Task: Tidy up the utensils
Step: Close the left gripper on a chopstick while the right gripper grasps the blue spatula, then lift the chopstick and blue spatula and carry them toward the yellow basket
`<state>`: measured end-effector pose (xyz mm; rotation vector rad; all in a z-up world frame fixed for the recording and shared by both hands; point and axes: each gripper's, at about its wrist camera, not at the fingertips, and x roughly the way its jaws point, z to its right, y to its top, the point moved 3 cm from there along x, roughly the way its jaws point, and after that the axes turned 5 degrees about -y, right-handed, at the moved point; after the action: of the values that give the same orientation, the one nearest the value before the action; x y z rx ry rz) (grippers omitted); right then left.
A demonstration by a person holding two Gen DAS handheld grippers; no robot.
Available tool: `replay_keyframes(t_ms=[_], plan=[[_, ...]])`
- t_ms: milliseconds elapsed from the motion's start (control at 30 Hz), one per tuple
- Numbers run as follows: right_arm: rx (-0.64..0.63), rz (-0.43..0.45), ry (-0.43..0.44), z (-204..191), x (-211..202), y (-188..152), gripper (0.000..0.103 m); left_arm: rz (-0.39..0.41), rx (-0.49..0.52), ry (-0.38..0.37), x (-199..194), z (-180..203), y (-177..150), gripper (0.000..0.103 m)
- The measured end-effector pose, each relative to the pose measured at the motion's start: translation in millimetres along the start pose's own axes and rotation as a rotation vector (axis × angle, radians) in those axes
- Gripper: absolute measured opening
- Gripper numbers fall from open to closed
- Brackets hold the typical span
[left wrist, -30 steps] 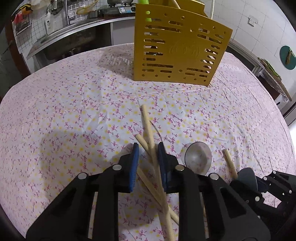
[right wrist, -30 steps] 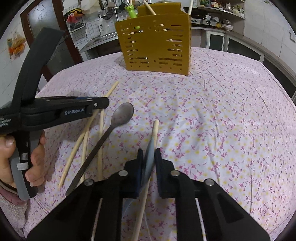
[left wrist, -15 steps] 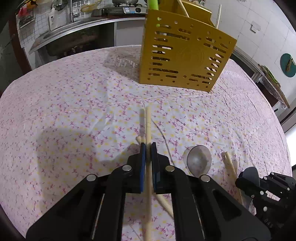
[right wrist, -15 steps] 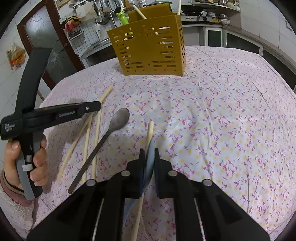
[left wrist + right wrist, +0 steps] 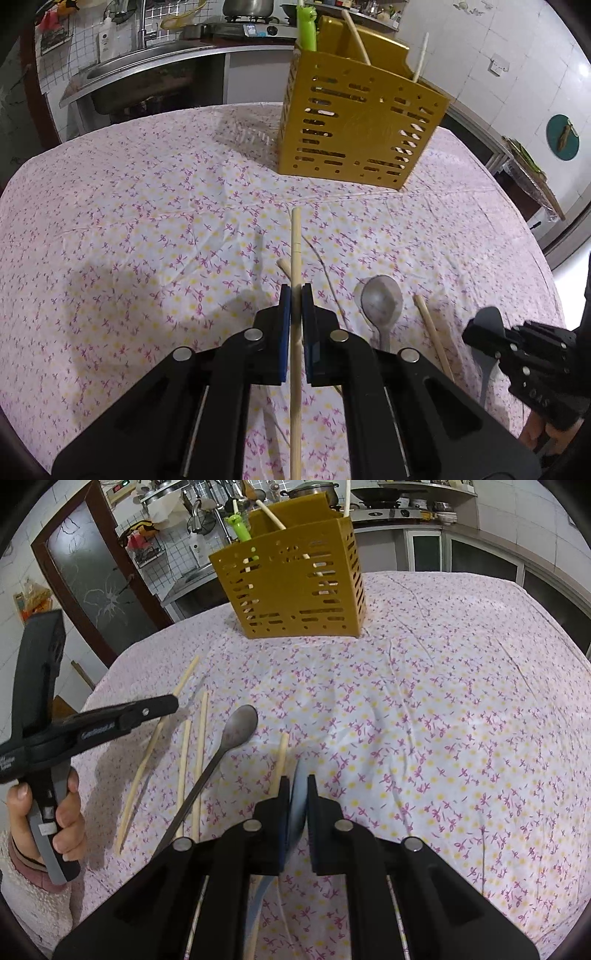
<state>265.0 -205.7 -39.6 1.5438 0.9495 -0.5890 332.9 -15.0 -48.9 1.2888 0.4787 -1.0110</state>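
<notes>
Utensils lie scattered on the cloth in front of the mustard-yellow slotted plastic caddy (image 5: 364, 125), and two of them are already in the tools. Clamped between the blue pads of the left gripper (image 5: 296, 295) is a long pale wooden chopstick (image 5: 296, 251), its blunt tip aimed at the caddy; those jaws have just been closing and now sit tight on the stick. Closed on a thin grey-blue plastic spoon (image 5: 298, 794), the right gripper (image 5: 297, 781) holds it edge-on between its pads, with the spoon's handle running back under the tool.

Nearer than the caddy, a dull grey metal spoon (image 5: 381, 301) rests bowl-up on the cloth, bowl end toward the caddy. A second pale chopstick (image 5: 432, 332) lies just to its right. From the right wrist view, three more pale wooden chopsticks (image 5: 201, 746) lie to the left of that metal spoon, all pointing roughly at the caddy.

Inside the caddy stand a bright green plastic-handled utensil (image 5: 307, 26) and two pale sticks (image 5: 355, 31), poking above the rim.

Everything sits on a white tablecloth with small purple and yellow flowers (image 5: 147, 206), creased in places. Behind the caddy runs a steel kitchen counter with a sink (image 5: 122, 70), white wall tiles above it, and a dark-framed glass door (image 5: 92, 579) off to the left in the right wrist view.
</notes>
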Motion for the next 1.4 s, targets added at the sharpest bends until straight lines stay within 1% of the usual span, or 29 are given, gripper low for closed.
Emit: replay_keyframes(t_ms=[67, 167, 200, 233, 300, 533, 700, 900, 1000, 1400], plan=[[-0.001, 0.012, 0.001, 0, -2, 1, 0.009, 0.004, 0.0, -0.009, -3, 2, -2, 0.004], [-0.009, 0.024, -0.002, -2, -5, 3, 0.009, 0.01, -0.011, -0.042, -10, 2, -5, 0.005], [-0.012, 0.022, -0.006, -2, -5, 3, 0.007, 0.012, -0.008, -0.047, -10, 2, -5, 0.004], [-0.014, 0.022, -0.011, -3, -4, 3, 0.005, 0.016, -0.002, -0.044, -11, 3, -6, 0.004], [-0.012, 0.013, -0.009, -3, -2, 3, 0.005, 0.016, 0.009, -0.029, -11, 4, -7, 0.004], [0.004, -0.021, -0.016, 2, 3, 8, 0.003, 0.012, -0.002, -0.033, -15, -1, -6, 0.004], [0.002, -0.011, -0.015, 2, -1, 11, 0.003, 0.021, -0.009, -0.039, -22, -3, -4, 0.004], [-0.036, -0.063, -0.037, 1, 7, 13, 0.003, 0.02, 0.006, -0.041, -24, 0, -4, 0.004], [-0.035, -0.088, -0.027, 2, 8, 15, 0.003, 0.015, -0.004, -0.046, -22, -1, -5, 0.004], [-0.066, -0.102, -0.041, -5, 10, 15, 0.004, 0.016, 0.0, -0.059, -21, -1, -7, 0.004]])
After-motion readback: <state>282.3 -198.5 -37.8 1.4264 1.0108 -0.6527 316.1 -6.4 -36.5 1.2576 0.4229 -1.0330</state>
